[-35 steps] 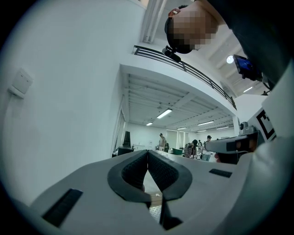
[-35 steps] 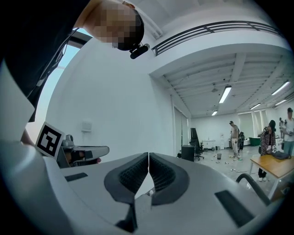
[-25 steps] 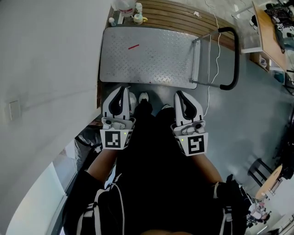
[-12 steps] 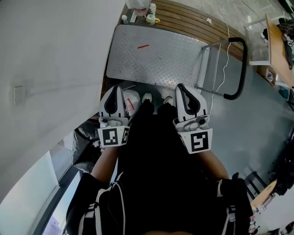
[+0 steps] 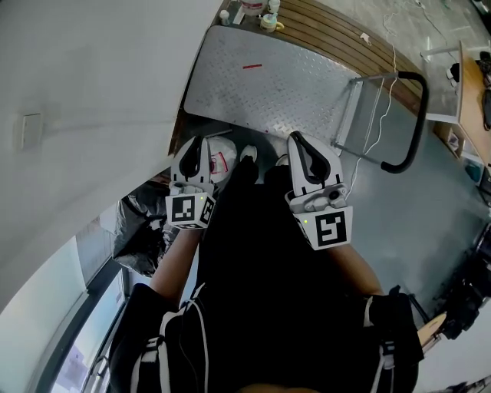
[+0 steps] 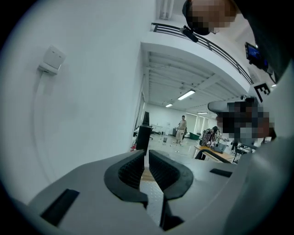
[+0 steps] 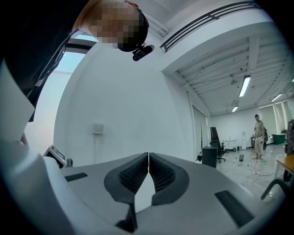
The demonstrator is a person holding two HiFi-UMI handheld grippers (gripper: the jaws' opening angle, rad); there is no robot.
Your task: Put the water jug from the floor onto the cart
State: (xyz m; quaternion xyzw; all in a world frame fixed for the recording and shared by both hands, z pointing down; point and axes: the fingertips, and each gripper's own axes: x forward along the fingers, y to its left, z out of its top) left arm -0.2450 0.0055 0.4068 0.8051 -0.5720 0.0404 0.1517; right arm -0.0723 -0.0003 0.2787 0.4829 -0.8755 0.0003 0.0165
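Note:
A pale water jug (image 5: 222,159) with a red-printed label stands on the floor just below the near edge of the steel cart (image 5: 265,86); my left gripper hides part of it. That left gripper (image 5: 200,143) hangs over the jug's left side, jaws shut and empty. In the left gripper view (image 6: 147,158) only the wall and the hall beyond show past the jaws. My right gripper (image 5: 296,138) is held over the person's legs near the cart's corner, also shut on nothing. Its own view (image 7: 148,158) faces the white wall.
The cart's black handle (image 5: 412,123) rises at the right, with a white cable (image 5: 381,115) draped by it. A bottle and cups (image 5: 257,11) stand beyond the cart's far end. A black plastic bag (image 5: 142,230) lies left of the person's legs. The curved white wall (image 5: 92,92) runs close on the left.
The left gripper has dropped lower, beside the jug, which now shows more. The right gripper shifted slightly. The head view swung, so the cart sits further up and right.

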